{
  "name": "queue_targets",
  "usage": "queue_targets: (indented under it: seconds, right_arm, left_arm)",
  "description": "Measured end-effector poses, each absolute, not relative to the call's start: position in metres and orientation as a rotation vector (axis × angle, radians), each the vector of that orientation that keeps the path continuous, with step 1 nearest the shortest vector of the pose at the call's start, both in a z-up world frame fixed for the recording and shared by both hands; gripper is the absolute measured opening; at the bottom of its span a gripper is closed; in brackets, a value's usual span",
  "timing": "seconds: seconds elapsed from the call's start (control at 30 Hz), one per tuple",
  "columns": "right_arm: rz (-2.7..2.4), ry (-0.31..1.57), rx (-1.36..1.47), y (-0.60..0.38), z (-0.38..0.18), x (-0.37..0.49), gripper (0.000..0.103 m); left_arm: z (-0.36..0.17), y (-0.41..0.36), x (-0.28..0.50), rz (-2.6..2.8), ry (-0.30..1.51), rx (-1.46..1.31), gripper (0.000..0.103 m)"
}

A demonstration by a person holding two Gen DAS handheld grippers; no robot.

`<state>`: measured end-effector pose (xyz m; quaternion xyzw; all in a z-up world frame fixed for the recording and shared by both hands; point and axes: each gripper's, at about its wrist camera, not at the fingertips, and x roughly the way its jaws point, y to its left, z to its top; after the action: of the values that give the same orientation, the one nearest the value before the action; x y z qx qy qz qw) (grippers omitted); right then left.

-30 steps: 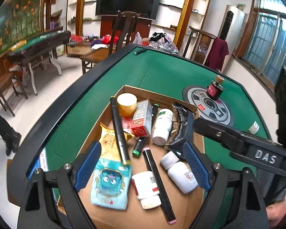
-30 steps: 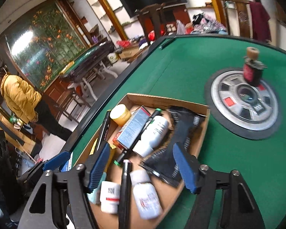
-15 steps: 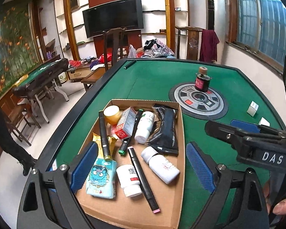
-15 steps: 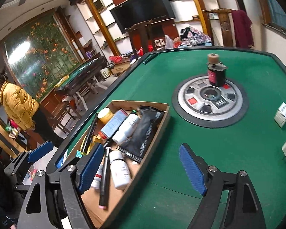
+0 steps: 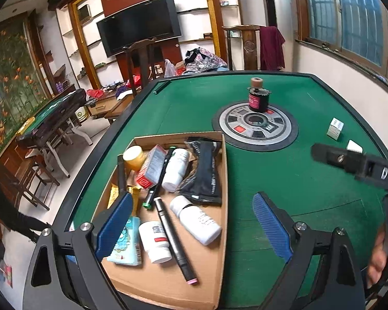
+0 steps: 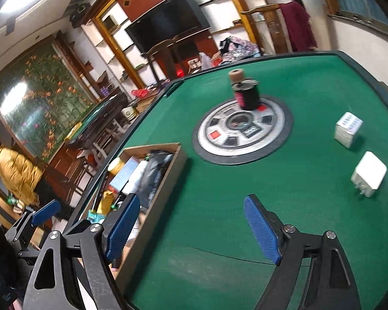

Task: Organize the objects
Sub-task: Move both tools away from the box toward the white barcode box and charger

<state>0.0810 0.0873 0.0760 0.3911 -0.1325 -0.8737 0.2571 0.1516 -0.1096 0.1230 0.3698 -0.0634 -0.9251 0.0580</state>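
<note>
A cardboard box (image 5: 223,170) on the green table holds white bottles (image 5: 198,221), black markers (image 5: 174,240), a red carton (image 5: 151,166), a black pouch (image 5: 207,173) and snack packets. My left gripper (image 5: 191,226) is open and empty above the box's near right side. My right gripper (image 6: 192,228) is open and empty over bare felt right of the box (image 6: 168,178). On the felt lie a white charger (image 6: 368,177) and a small white carton (image 6: 348,129). A dark bottle with a cork top (image 6: 245,90) stands on the round centre panel (image 6: 243,131).
The small carton (image 5: 335,128) and charger (image 5: 354,146) also show in the left wrist view, past the right gripper's body (image 5: 359,165). A green marker (image 5: 161,87) lies at the table's far edge. A person in a yellow jacket (image 6: 15,173) stands left of the table.
Both grippers have pulled back and swung right, away from the box. The right gripper now faces the felt with the charger and small carton in view. Both stayed open.
</note>
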Motion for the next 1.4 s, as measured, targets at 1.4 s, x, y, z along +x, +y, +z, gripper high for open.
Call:
queue_targets:
  seconds: [1.4]
  right_arm:
    - [-2.397,-0.740,1.421,0.273,0.010,-0.129,0.091]
  left_arm:
    - [0.067,-0.023,0.113,-2.910,-0.270,1.433,0.093]
